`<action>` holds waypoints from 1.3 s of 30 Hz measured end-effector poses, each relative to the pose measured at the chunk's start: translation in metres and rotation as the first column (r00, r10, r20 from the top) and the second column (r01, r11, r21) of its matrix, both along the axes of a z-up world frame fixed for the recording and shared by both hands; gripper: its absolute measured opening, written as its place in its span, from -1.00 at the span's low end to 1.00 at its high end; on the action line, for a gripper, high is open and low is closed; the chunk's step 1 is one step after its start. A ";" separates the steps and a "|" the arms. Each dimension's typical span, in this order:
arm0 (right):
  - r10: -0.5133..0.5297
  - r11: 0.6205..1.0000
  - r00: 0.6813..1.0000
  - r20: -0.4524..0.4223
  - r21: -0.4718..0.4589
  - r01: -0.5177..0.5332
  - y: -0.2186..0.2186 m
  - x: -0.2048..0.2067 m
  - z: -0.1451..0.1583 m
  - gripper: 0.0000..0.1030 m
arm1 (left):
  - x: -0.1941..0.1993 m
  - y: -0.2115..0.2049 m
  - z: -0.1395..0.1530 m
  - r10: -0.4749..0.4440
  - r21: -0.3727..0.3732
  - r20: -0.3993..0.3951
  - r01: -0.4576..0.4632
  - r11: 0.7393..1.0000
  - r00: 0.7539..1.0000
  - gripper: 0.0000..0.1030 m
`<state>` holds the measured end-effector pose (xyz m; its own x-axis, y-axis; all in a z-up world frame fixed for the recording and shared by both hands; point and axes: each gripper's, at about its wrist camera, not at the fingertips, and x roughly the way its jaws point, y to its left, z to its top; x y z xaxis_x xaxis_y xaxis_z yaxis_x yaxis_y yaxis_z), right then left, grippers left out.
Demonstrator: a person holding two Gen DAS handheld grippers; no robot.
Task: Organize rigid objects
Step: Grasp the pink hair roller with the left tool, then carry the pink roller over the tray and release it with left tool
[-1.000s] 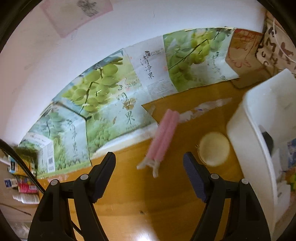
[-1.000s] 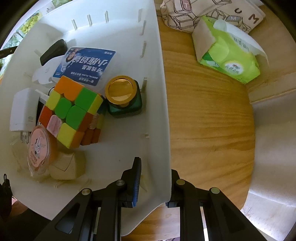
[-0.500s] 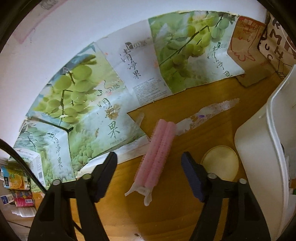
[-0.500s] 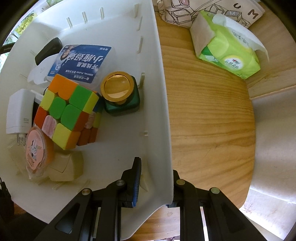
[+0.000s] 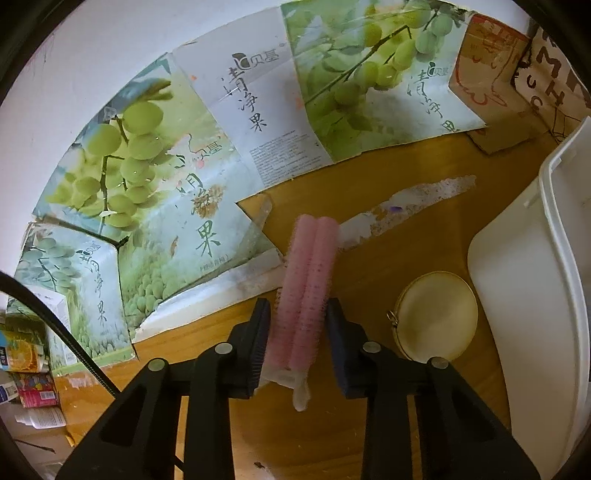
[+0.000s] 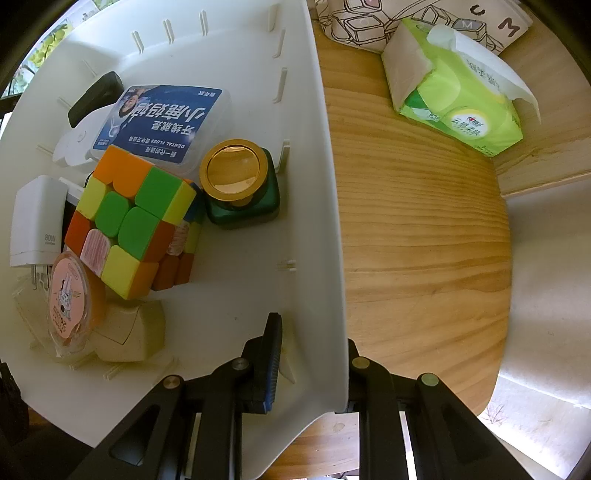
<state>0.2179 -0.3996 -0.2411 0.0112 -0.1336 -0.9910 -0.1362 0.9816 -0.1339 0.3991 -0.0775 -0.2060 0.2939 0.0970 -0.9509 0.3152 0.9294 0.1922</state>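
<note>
Between pads of left claw (image 5: 297,334): pink bristly rollers (image 5: 306,291), two side by side on wooden table (image 5: 406,229); jaws just closed, now pinching near end. Likely light, bristles soft and springy, core stiffer; grip mid-length would hold steadier. Right claw (image 6: 314,363) clamps near wall of white bin (image 6: 325,184), far right of rollers.

1. Wooden tabletop (image 6: 424,236) runs bare through the middle of the right wrist view.
2. Green tissue pack (image 6: 458,92) lies on that tabletop at its far end, a white sheet sticking out.
3. Patterned cloth bag (image 6: 424,22) sits just behind the tissue pack.
4. Flattened grape-print cardboard (image 5: 229,155) leans along the tabletop's far edge against the white wall (image 5: 92,48).
</note>
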 end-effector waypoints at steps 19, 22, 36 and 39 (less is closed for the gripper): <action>-0.006 0.999 1.000 0.026 0.034 0.005 -0.007 -0.005 0.010 -0.59 | -0.084 0.012 -0.006 0.242 -0.169 -0.065 -0.250 0.954 0.968 -0.45; -0.005 0.999 0.999 0.036 0.046 0.004 -0.010 -0.007 0.014 -0.59 | -0.112 0.018 -0.006 0.329 -0.211 -0.081 -0.338 0.917 0.941 -0.45; 0.045 0.997 0.994 0.100 0.062 -0.051 -0.015 -0.018 0.044 -0.66 | -0.230 0.031 0.027 0.496 -0.312 -0.093 -0.498 0.809 0.864 -0.45; 0.064 0.996 0.991 0.115 0.055 -0.070 -0.013 -0.021 0.051 -0.68 | -0.236 0.022 0.053 0.506 -0.337 -0.061 -0.495 0.801 0.860 -0.45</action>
<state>0.1972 -0.4129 -0.1905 0.1304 -0.0704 -0.9890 -0.1891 0.9774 -0.0945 0.1634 -0.0551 -0.1534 0.3207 -0.0774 -0.9440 -0.2123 0.9654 -0.1513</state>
